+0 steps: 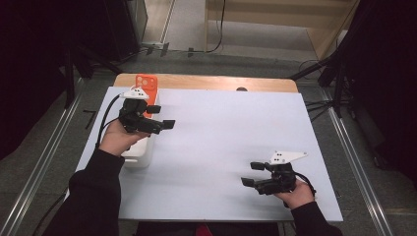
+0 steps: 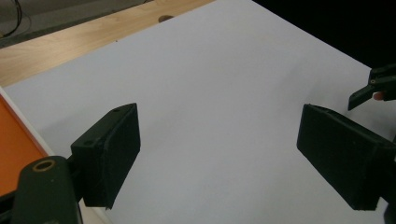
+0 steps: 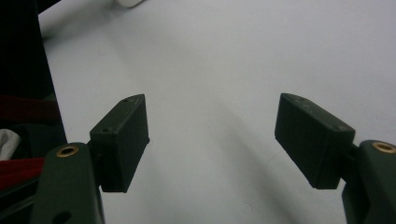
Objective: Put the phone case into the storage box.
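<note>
Desk [image 1: 221, 147] covered by a white sheet, bare wood strip along the far edge. A person's forearms in dark sleeves come in from the near side.

Left tongs [image 1: 162, 116] held above the left part of the desk, pointing toward the middle. Jaws spread wide; in the left gripper view [image 2: 217, 154] only white sheet lies between them, nothing pinched. Left hand [image 1: 118, 137] wraps the body of the tool; cable trails off the left edge.

Right tongs [image 1: 252, 173] near the front right corner, pointing left. Jaws likewise spread apart, empty; the right gripper view [image 3: 212, 140] shows plain white surface between them. Right hand [image 1: 295, 191] grips from behind; grey three-cornered plate on top.

Orange phone case [image 1: 146, 82] at the far left, camera cut-outs visible, partly hidden behind the left tongs. White box [image 1: 140, 155] sits under the left hand at the sheet's left side; whether the case touches it cannot be told. Orange surface with a white border shows at the left edge of the left gripper view.

The two tongs are well apart.
</note>
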`<act>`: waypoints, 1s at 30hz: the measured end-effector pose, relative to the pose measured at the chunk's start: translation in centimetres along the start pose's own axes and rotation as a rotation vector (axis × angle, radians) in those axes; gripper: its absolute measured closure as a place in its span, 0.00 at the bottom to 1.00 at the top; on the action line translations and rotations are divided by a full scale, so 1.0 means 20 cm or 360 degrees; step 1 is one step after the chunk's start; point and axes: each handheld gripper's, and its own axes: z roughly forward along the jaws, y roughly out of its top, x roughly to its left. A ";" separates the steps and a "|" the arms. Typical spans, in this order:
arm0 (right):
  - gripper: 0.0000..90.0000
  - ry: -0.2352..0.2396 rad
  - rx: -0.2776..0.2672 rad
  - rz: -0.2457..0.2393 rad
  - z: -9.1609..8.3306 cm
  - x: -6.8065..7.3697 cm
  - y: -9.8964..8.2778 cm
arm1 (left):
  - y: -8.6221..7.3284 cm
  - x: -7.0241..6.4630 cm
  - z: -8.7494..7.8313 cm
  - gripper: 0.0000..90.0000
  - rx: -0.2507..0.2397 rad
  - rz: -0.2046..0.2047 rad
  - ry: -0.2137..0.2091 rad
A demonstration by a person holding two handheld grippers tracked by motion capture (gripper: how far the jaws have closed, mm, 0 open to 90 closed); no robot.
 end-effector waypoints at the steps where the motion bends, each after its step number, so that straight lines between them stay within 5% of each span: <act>1: 0.28 0.0000 0.0000 -0.0002 0.00 0.00 0.00 | -0.01 -0.01 0.00 0.15 0.0007 0.0003 -0.0001; 18: 0.28 -0.0004 -0.0006 0.0010 -0.01 0.00 0.00 | -0.11 -0.10 0.05 0.15 0.0058 0.0089 -0.0032; 30: 0.28 -0.0005 -0.0003 0.0006 0.00 0.00 0.00 | -0.18 -0.16 0.04 0.15 0.0067 0.0087 -0.0064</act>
